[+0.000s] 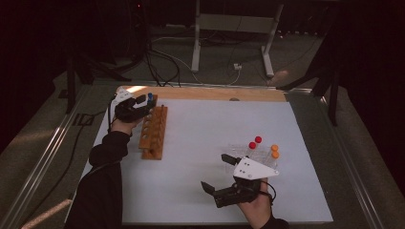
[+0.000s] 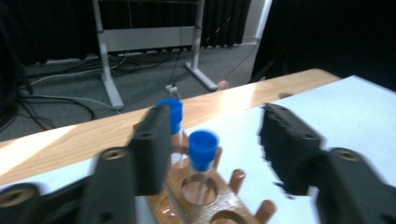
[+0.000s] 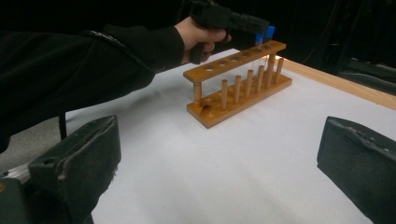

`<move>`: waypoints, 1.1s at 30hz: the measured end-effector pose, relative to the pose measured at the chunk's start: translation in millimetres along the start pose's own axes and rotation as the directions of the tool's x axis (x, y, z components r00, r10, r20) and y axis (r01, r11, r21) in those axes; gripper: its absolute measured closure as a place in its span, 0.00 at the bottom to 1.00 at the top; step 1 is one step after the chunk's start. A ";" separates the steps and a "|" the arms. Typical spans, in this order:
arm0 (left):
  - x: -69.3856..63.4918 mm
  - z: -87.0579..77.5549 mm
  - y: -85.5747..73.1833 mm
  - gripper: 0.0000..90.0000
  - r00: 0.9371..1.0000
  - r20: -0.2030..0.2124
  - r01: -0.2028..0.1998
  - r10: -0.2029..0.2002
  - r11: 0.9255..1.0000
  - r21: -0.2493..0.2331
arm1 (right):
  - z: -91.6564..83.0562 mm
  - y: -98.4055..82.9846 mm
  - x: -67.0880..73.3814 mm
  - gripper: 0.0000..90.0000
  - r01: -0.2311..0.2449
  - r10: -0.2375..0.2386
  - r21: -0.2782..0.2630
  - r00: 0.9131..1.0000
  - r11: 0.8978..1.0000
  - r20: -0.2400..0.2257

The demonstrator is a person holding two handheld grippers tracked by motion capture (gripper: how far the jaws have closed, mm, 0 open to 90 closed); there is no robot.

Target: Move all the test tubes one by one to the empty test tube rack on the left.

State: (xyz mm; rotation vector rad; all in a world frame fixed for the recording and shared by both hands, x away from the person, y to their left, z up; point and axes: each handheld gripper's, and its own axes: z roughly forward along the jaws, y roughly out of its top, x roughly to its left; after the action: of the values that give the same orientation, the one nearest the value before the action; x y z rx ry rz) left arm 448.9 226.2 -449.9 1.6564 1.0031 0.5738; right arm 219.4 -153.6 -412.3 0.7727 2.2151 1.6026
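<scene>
A wooden test-tube rack (image 1: 154, 132) stands on the left of the white table (image 1: 200, 191). My left gripper (image 1: 145, 102) hovers at the rack's far end. In the left gripper view its jaws stand apart on either side of a blue-capped tube (image 2: 203, 149) seated in the rack (image 2: 205, 193), with no pad pressing on it. A second blue-capped tube (image 2: 173, 115) stands just behind the left jaw. My right gripper (image 1: 215, 171) rests near the front right, open, with nothing between its fingers (image 3: 74, 158). Loose tubes with red caps (image 1: 255, 142) and orange caps (image 1: 274, 151) lie just beyond it.
Most holes of the rack (image 3: 238, 84) are bare, and the left gripper (image 3: 252, 25) and a dark sleeve (image 3: 84, 56) reach over its far end. A wooden strip (image 1: 205, 93) borders the table's far edge. Beyond it are a metal stand (image 1: 234, 28) and floor cables.
</scene>
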 end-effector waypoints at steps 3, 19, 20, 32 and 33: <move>-3.4 -10.7 7.5 0.28 1.000 0.019 0.004 -0.004 1.000 -0.008 | -2.5 1.6 -2.9 0.00 0.026 -0.026 -0.028 1.000 0.999 0.000; -44.8 -77.0 2.8 0.01 0.974 0.223 -0.039 0.047 0.998 -0.041 | -60.1 30.1 -40.6 0.00 0.095 -0.077 -0.104 0.984 0.990 0.160; -48.4 -81.6 1.3 0.01 0.970 0.238 -0.041 0.051 0.998 -0.046 | -64.7 28.5 -43.4 0.00 0.095 -0.074 -0.107 0.979 0.990 0.189; -92.1 -119.8 -21.0 0.01 0.937 0.331 -0.096 0.113 0.993 -0.066 | -99.8 -10.9 -79.3 0.08 -0.014 0.026 -0.034 0.921 0.999 0.390; -95.3 -121.4 -22.8 0.01 0.936 0.330 -0.106 0.121 0.992 -0.064 | -101.5 -15.2 -81.2 0.08 -0.027 0.038 -0.032 0.915 0.999 0.402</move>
State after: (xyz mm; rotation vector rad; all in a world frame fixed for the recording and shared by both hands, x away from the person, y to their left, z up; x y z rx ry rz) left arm 295.9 213.1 -421.9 1.7087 0.6459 0.3699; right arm 227.6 -283.5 -398.4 1.0322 1.8899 1.3352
